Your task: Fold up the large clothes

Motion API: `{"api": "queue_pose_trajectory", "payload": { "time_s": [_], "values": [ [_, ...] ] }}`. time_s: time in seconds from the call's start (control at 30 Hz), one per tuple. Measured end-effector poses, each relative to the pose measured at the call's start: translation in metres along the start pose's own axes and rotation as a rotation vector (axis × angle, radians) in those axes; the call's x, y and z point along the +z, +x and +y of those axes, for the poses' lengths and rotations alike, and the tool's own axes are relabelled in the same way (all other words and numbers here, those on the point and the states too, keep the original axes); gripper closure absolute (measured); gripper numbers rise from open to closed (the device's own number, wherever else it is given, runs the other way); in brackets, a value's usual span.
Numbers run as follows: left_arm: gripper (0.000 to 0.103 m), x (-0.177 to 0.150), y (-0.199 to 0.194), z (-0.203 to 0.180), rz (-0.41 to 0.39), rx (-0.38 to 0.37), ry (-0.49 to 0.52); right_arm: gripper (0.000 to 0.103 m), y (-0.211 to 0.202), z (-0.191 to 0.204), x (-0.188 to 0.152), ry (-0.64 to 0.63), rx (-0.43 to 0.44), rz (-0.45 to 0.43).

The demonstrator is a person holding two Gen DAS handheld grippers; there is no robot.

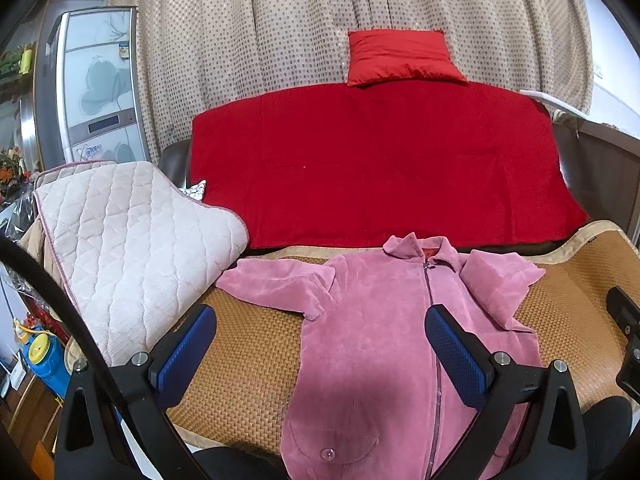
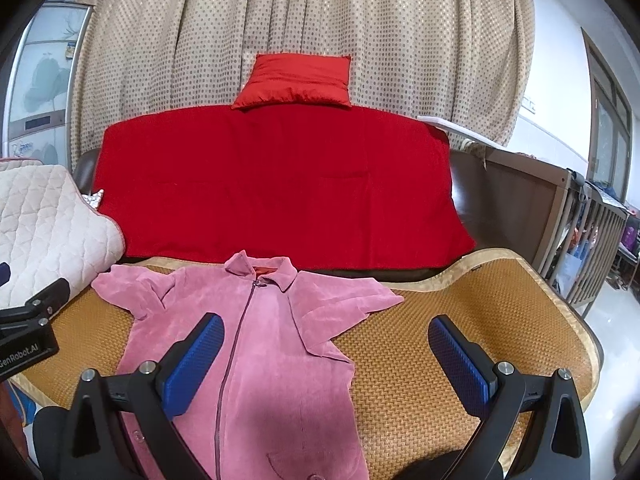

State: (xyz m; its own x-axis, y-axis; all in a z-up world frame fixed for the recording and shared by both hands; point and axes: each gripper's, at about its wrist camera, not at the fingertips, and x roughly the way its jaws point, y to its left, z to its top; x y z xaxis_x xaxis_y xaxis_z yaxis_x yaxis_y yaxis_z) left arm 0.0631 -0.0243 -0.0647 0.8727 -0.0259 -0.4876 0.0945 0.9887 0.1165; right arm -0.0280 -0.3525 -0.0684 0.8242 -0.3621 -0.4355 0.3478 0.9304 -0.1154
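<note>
A pink fleece zip jacket [image 1: 372, 320] lies flat, front up, collar away from me, on a woven bamboo mat [image 1: 248, 356]. Both sleeves spread out to the sides. My left gripper [image 1: 320, 320] is open and empty, hovering over the jacket's left half. In the right wrist view the jacket [image 2: 272, 344] lies left of centre on the mat [image 2: 440, 320]. My right gripper [image 2: 326, 328] is open and empty, above the jacket's right sleeve and hem. The right gripper's body shows at the left wrist view's right edge [image 1: 624, 320]; the left gripper's body shows at the right wrist view's left edge [image 2: 28, 320].
A red blanket [image 1: 380, 160] covers the sofa behind the mat, with a red cushion [image 1: 400, 56] on top. A white quilted pad [image 1: 128, 248] sits at the mat's left. A patterned curtain [image 1: 280, 20] hangs behind. A wooden crib [image 2: 592, 240] stands to the right.
</note>
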Motion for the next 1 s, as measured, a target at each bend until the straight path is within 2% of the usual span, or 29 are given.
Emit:
{"api": "queue_pose_trajectory", "payload": {
  "time_s": [0.33,0.47,0.67,0.73,0.8,0.87,1.0],
  "values": [
    [0.0,0.003,0.05,-0.011,0.048,0.025,0.01,0.0,0.039,-0.008,0.002,0.02,0.011,-0.004],
    [0.0,0.0,0.09,-0.022,0.113,0.059,0.033,0.0,0.067,-0.018,0.003,0.053,0.069,0.019],
    [0.0,-0.006,0.161,-0.024,0.214,0.101,-0.015,0.0,0.129,-0.059,0.0,0.16,0.151,0.074],
    [0.0,-0.007,0.183,-0.025,0.235,0.106,-0.025,0.0,0.157,-0.076,-0.003,0.19,0.163,0.114],
    [0.0,-0.006,0.204,-0.029,0.254,0.104,-0.028,0.0,0.191,-0.093,-0.009,0.241,0.22,0.175],
    [0.0,-0.007,0.222,-0.035,0.26,0.072,-0.022,0.0,0.222,-0.108,-0.016,0.302,0.242,0.231],
    [0.0,-0.014,0.242,-0.044,0.26,-0.001,-0.022,0.0,0.29,-0.14,-0.034,0.502,0.315,0.357]
  ]
}}
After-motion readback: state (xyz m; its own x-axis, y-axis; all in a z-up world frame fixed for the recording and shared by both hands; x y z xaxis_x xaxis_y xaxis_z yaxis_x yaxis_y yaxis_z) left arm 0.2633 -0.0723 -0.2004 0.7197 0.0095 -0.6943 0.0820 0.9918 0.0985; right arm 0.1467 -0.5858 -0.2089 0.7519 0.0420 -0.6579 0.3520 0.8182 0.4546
